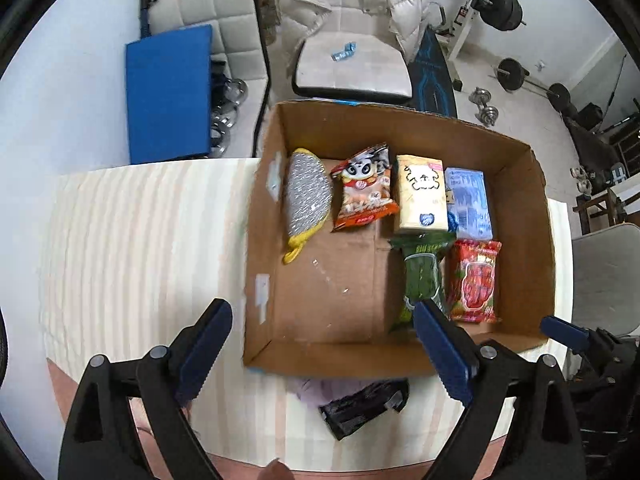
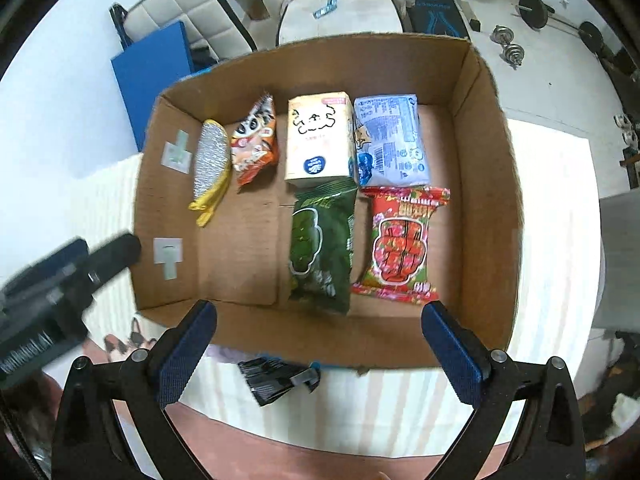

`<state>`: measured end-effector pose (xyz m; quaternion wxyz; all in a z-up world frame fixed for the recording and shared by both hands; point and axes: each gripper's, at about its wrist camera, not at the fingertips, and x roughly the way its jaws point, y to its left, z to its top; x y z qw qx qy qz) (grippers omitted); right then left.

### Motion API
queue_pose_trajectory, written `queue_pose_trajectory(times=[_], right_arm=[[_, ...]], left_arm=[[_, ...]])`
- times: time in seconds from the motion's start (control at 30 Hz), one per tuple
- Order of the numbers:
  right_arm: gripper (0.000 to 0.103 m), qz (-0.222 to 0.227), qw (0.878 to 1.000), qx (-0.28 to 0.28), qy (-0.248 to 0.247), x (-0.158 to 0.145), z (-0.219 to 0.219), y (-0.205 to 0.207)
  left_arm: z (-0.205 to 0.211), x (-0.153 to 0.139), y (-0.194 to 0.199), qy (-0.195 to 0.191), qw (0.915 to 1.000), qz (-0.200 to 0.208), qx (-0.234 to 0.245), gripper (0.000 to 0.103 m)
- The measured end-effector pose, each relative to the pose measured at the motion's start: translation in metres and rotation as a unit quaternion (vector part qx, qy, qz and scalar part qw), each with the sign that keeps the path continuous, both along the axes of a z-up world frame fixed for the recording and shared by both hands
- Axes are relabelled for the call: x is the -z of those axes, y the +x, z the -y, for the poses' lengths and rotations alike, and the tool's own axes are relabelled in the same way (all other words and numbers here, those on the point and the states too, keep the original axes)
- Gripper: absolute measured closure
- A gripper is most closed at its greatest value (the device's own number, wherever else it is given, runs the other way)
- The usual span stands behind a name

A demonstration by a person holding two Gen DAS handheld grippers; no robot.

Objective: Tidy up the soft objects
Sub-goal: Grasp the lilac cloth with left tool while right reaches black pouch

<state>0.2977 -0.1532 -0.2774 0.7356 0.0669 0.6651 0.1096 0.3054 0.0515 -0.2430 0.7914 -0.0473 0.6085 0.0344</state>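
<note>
Six soft packs (image 2: 324, 142) boxed in rows

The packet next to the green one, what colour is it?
Red packet, with some yellow and green; clearest in the right wrist view.

Chairs (image 1: 354, 68), barbells (image 1: 506, 8) (pale floor (image 1: 480, 76))

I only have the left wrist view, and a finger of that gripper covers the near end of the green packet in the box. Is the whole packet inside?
Observer: Yes. The right wrist view shows the green packet uncovered, lying flat on the floor of the box, with its near end inside the front wall.
Reviewer: I see only one blue tip of the right gripper. Is it carrying anything?
Observer: No. The right gripper has its jaws wide open above the near side of the box, and there is nothing between them.
</note>
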Motion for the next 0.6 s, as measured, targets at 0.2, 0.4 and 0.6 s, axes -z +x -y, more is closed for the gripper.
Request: queue_pose_trajectory(times=[0.2,0.4,0.6], right_arm=[[0.000,-0.003,0.998,0.032,0.051,0.006,0.010,-0.068],[0.000,-0.095,0.975,0.147,0.136,0.091,0.014,-0.119],[0.026,-0.116,0.969,0.188,0.113,0.155,-0.015,-0.118]], left_arm=[[-0.002,-0.007,-0.064,0.116,0.9914,0.058,0.020,0.010],[-0.013,0.042,-0.109,0.216,0.9751,0.019,0.047,0.010],[-0.038,0.081,-0.118,0.234,0.9709,-0.021,0.045,0.010]])
